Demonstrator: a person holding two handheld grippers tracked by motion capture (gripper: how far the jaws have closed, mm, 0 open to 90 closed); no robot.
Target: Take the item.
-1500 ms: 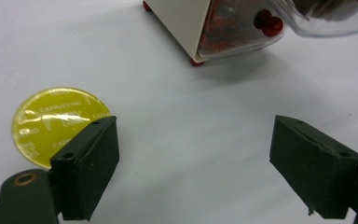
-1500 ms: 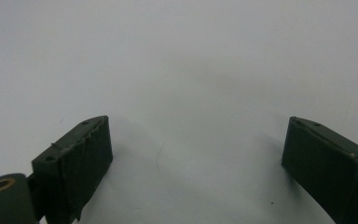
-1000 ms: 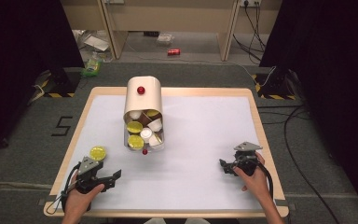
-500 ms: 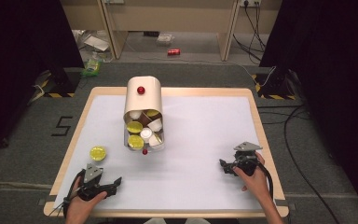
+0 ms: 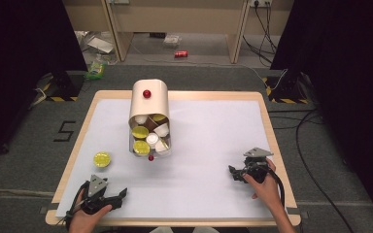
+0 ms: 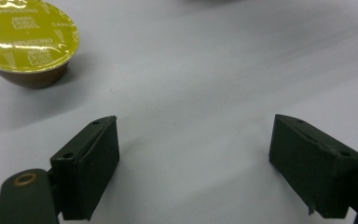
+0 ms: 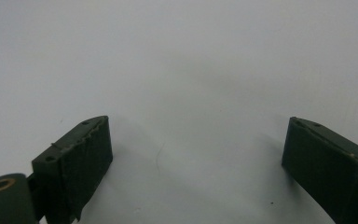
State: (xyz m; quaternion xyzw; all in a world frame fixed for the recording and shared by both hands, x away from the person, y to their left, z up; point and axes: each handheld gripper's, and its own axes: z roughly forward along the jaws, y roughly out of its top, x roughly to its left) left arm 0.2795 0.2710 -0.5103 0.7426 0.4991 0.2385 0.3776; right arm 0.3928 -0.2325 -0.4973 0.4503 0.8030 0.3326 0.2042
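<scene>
- Where the white worktop [image 5: 213, 145] carried everything, a cream dispenser [image 5: 148, 104] lay tipped near its far middle, its clear mouth crowded with coffee capsules
- Near the left front, the left gripper [image 5: 119, 195] rested low on the sheet with its jaws spread wide and nothing between them; the right gripper [image 5: 234, 172] sat well apart at the right front, likewise gaping and empty
- One yellow-lidded capsule [image 6: 25, 39] stood alone on the sheet, upright, near the left gripper and apart from the dispenser
- Judged from this, one capsule seemed set out and the next fetch not yet begun; that move would call for reaching to the dispenser's mouth and closing squarely on a single capsule without dragging its neighbours
</scene>
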